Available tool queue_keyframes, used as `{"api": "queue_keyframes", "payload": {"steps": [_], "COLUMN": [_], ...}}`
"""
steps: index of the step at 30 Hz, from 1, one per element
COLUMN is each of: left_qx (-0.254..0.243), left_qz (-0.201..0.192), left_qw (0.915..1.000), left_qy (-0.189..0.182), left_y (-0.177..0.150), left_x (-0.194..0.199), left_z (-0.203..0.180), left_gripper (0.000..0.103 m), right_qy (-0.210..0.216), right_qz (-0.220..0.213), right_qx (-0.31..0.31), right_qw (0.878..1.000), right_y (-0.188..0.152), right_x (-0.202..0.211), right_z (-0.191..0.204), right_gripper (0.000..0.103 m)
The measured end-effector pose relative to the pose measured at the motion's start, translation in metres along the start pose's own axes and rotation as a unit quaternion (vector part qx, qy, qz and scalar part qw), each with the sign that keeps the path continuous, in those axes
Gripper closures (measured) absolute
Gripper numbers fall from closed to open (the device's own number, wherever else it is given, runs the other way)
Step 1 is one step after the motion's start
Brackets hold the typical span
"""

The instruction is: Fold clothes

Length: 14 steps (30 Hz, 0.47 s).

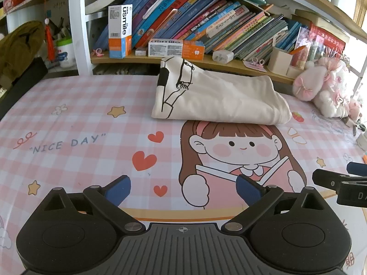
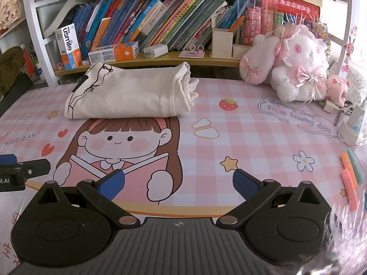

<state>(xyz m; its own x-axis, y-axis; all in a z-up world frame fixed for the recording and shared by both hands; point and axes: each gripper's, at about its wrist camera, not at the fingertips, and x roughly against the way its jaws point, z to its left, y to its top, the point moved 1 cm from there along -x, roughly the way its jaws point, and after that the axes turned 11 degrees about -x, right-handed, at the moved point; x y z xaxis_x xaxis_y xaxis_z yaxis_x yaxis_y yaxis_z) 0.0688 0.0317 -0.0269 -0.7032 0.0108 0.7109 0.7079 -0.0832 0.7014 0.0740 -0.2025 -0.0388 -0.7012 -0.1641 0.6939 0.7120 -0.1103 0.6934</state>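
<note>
A cream garment [image 1: 218, 96] with a black line drawing lies folded into a thick bundle at the back of the desk, just under the bookshelf; the right wrist view shows the same garment [image 2: 130, 94] with its layered edges facing right. My left gripper [image 1: 183, 190] hovers open over the pink checked mat, well short of the garment, nothing between its blue fingers. My right gripper [image 2: 179, 184] is open too, empty, level with the left one. Each gripper shows at the edge of the other's view.
A pink checked desk mat [image 1: 80, 119] with a cartoon girl covers the desk. Behind it a shelf holds books [image 1: 195, 16] and toothpaste boxes [image 1: 120, 31]. Plush toys [image 2: 296, 66] sit at the back right. Coloured strips [image 2: 351, 174] and small boxes lie at the right edge.
</note>
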Motion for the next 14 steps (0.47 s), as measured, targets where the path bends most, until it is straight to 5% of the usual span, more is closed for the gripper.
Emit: {"api": "queue_keyframes", "payload": {"steps": [14], "left_qx": [0.002], "left_qz": [0.003], "left_qw": [1.0], "left_qy": [0.001], "left_y": [0.0014], "left_x": [-0.0059], "left_z": [0.0007], "left_gripper": [0.0], "right_qy": [0.0], "right_qz": [0.006], "right_qx": [0.006], "right_qw": [1.0], "right_y": [-0.0013], "right_x": [-0.0061], "right_z": [0.0024], "right_gripper": [0.002]}}
